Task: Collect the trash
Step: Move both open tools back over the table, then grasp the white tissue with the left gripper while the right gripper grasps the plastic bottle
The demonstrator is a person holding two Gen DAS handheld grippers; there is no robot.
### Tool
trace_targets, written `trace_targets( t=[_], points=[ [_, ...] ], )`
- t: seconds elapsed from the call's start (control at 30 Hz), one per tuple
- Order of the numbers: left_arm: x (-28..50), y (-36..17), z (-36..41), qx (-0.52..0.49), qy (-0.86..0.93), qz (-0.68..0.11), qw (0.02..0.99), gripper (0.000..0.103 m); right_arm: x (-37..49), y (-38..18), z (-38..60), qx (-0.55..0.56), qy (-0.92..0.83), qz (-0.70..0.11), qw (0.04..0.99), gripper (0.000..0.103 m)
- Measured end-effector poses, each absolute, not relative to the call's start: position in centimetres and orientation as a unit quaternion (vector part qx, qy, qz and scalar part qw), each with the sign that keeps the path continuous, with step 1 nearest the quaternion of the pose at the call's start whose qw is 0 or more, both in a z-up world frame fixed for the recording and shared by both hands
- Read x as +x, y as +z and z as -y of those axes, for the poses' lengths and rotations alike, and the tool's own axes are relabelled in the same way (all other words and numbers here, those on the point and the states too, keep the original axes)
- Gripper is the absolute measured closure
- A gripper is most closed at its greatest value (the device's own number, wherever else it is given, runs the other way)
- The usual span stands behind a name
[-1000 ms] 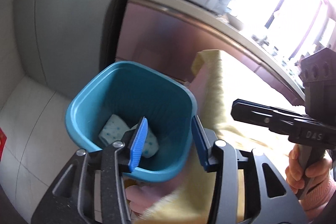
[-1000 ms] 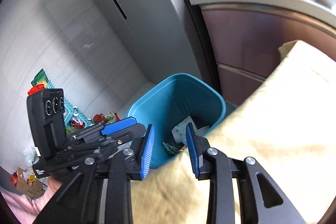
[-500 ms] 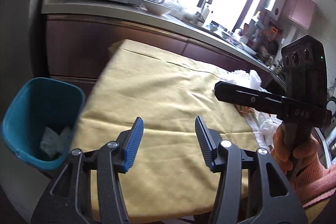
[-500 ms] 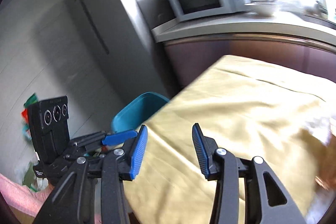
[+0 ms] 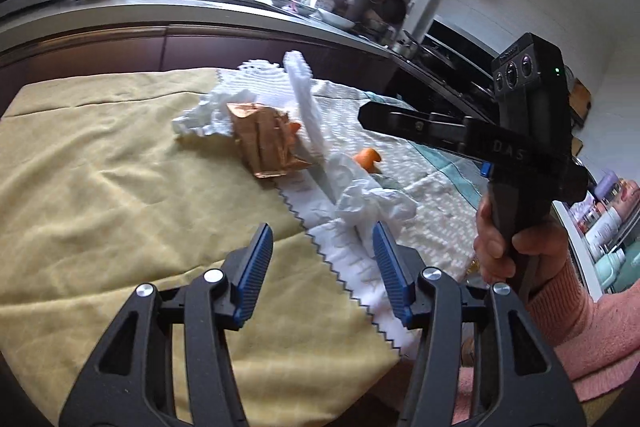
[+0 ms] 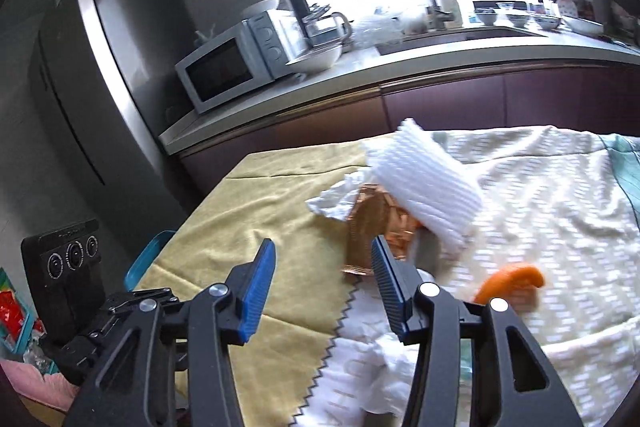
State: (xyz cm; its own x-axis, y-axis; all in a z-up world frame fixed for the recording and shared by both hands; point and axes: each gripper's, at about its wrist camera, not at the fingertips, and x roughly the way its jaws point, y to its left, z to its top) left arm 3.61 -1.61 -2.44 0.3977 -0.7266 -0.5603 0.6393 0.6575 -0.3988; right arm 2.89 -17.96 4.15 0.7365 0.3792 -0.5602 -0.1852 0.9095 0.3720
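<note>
Both grippers are held over the table, jaws spread, nothing gripped. The left gripper [image 5: 322,263] is seen with the crumpled white paper [image 5: 374,205] just ahead of its right finger; the right gripper [image 6: 322,285] is aimed at the copper foil wrapper [image 6: 370,227], which is partly covered by its right finger.

Trash is clustered mid-table, along the zigzag edge where the white cloth [image 6: 540,187] overlaps the yellow tablecloth [image 5: 100,167]: foil wrapper [image 5: 266,139], ribbed white foam sheet [image 6: 420,187] leaning over it, orange peel piece [image 6: 510,281] to the right on the white cloth, and more white tissue [image 5: 204,115] behind the foil toward the far edge.

The teal bin [image 6: 146,259] is only glimpsed past the table's left edge, low and well apart from the pile.

Key relation, as judged: foil wrapper lies dead ahead of the right gripper and close, with its long axis roughly along the finger direction, so a straight advance and closure across its short width would probably suffice. Crumpled paper is nearer the left gripper, slightly right of centre; a small rightward shift would be needed. Risk: foam sheet could be snagged with the foil.
</note>
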Motion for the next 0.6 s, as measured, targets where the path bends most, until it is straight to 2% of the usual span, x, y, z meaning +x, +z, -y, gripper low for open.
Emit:
trace_targets(
  t=[0.27,0.6],
  points=[
    [4.6,-3.5,9.6,-0.022,-0.448,-0.393,0.803,0.048,1.4,1.3,25.7,0.189,0.077,-0.336,0.920,0.055],
    [6.2,-5.2,13.3,0.003,-0.432,-0.417,0.799,0.045,0.4,-1.7,28.2,0.210,0.060,-0.365,0.905,0.054]
  ],
)
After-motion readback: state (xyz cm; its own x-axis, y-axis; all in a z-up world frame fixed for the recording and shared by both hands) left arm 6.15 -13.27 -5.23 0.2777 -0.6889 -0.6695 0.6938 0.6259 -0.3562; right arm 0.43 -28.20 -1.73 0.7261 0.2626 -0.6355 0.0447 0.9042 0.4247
